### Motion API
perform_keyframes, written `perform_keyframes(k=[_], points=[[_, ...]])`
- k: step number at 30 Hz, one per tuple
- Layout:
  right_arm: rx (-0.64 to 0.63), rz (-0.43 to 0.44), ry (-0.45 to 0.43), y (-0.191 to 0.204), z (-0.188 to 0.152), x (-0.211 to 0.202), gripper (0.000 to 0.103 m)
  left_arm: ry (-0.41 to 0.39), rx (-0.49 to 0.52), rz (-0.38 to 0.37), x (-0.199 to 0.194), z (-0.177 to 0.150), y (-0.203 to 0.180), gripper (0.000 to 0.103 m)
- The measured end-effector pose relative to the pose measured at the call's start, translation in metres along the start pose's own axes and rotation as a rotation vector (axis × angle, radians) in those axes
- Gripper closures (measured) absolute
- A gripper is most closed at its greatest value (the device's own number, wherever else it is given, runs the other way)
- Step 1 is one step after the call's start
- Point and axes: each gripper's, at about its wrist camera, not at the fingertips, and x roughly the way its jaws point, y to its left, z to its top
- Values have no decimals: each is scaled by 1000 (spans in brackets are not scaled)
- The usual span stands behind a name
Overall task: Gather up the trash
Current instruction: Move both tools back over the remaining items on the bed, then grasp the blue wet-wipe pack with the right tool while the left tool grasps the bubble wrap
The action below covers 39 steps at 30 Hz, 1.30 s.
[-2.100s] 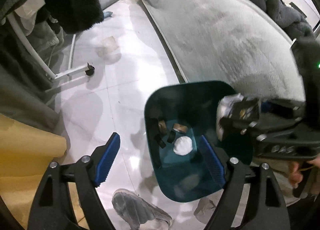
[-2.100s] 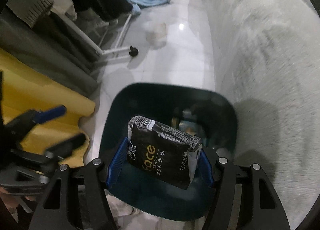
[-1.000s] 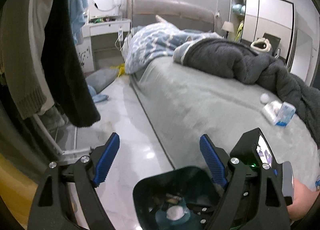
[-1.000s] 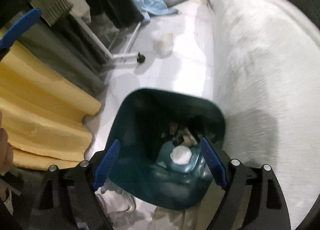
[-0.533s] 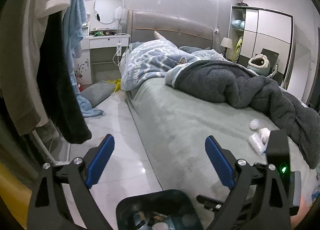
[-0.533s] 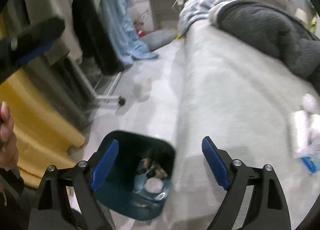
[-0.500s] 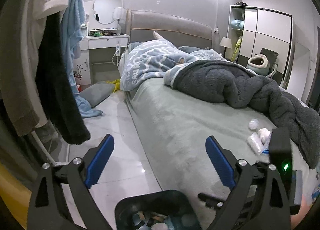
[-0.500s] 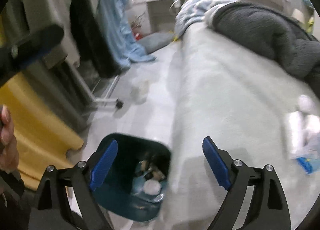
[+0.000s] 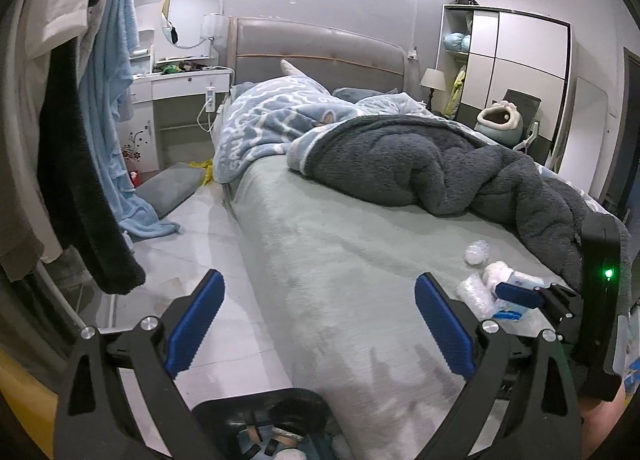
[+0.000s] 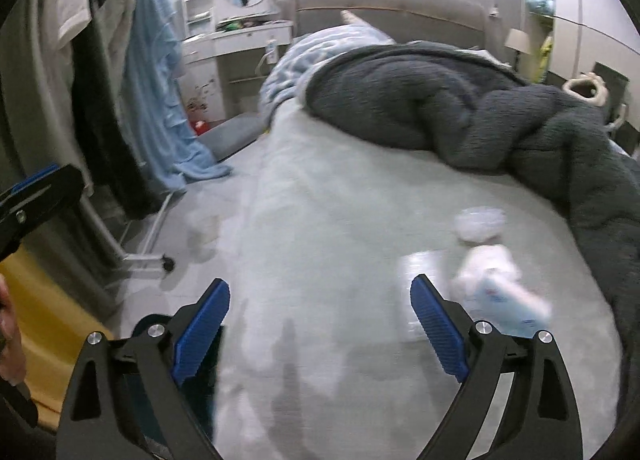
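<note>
Between drops: both tools empty, swung up from the bin (image 9: 264,420) toward the bed (image 9: 340,260).

Right tool (image 10: 320,324): jaws apart, just been opening, nothing between them.

Left tool (image 9: 316,320): likewise spread and just been widening, empty.

Trash ahead and right of the right tool: crumpled white wad (image 10: 478,223) farther off, tissue pack (image 10: 500,292) just beyond the right finger, clear wrapper (image 10: 420,264) beside it.

Next, probably: reach forward-right, straddle the nearest piece, close, carry back to the bin below-left.
</note>
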Motion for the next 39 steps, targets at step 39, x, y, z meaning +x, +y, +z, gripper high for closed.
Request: perform_keyframes(k=[39], points=[[353,-121,55,-122,-27,2,45,154,-81,-112,81,-3,-93,5]])
